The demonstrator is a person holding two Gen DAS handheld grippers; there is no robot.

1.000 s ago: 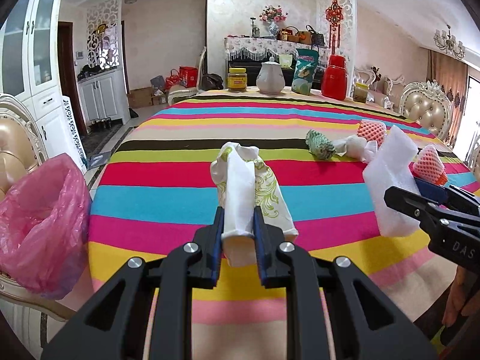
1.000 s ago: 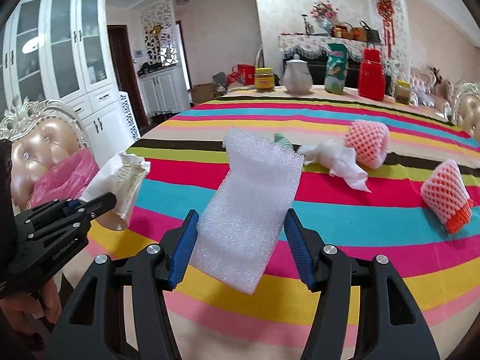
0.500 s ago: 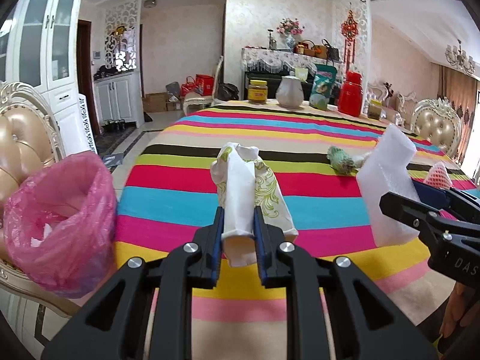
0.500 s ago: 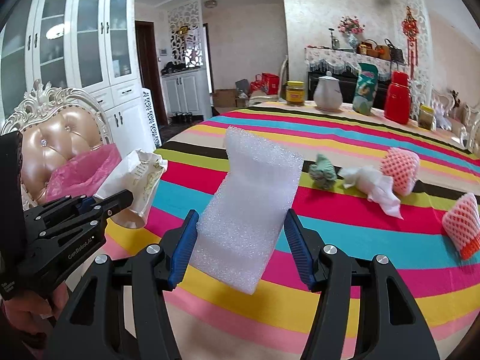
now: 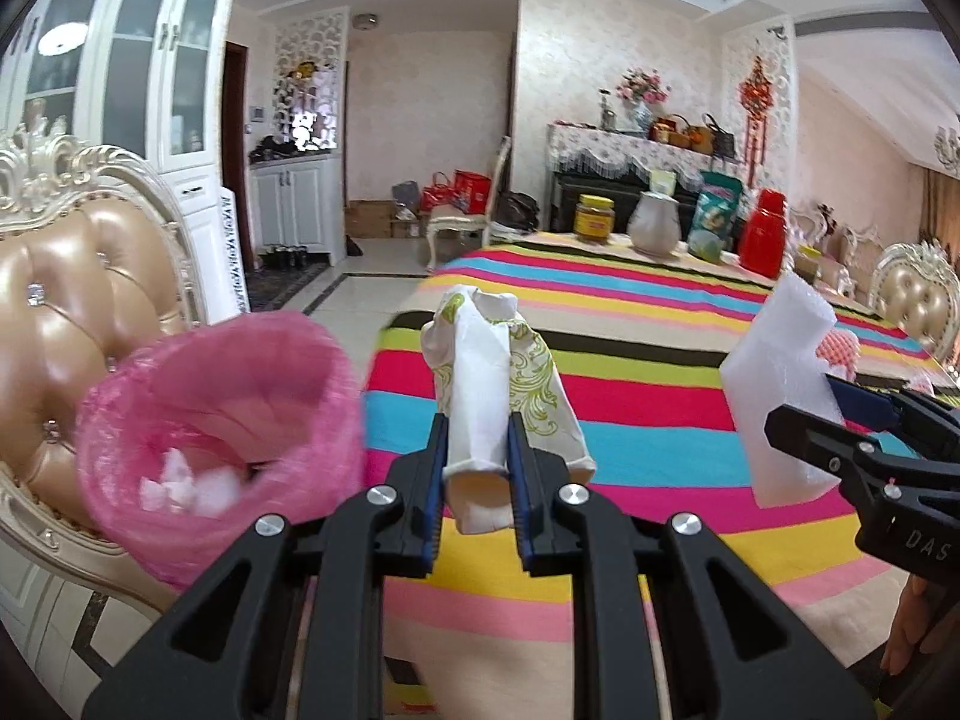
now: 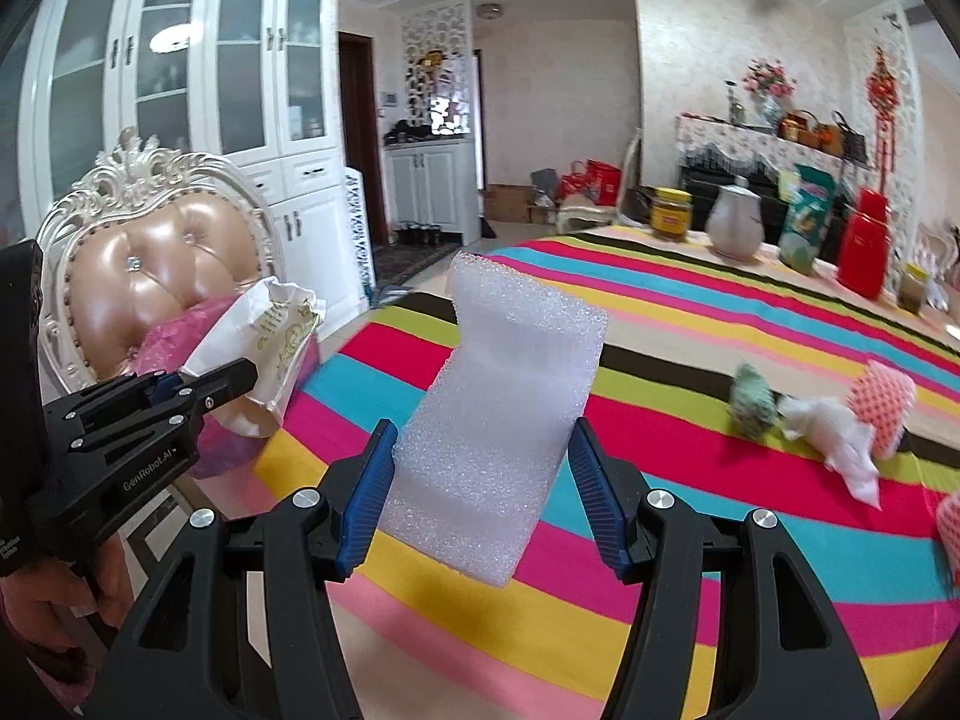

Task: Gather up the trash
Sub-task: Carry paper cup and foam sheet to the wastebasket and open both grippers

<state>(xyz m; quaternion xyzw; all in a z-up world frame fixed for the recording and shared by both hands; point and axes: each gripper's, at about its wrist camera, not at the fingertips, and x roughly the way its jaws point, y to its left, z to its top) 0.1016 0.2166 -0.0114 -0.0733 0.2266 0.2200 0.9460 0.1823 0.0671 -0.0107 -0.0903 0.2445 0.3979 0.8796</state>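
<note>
Gripping a crumpled wrapper (image 5: pixel 480 396), the left claw (image 5: pixel 477 456) hangs beside the pink bag (image 5: pixel 222 432); the right claw (image 6: pixel 480 480) clamps foam (image 6: pixel 504 420) over the striped surface (image 6: pixel 690 372).

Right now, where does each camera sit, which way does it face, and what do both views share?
Left wrist: sits on the left tool, looking along its fingers past the patterned paper wrapper it grips, toward the pink trash bag and striped table; the right tool shows too.
Right wrist: sits on the right tool, looking past the white foam sheet across the table; the left tool and a hand show.
Shared: wrapper, foam, bag, table.
</note>
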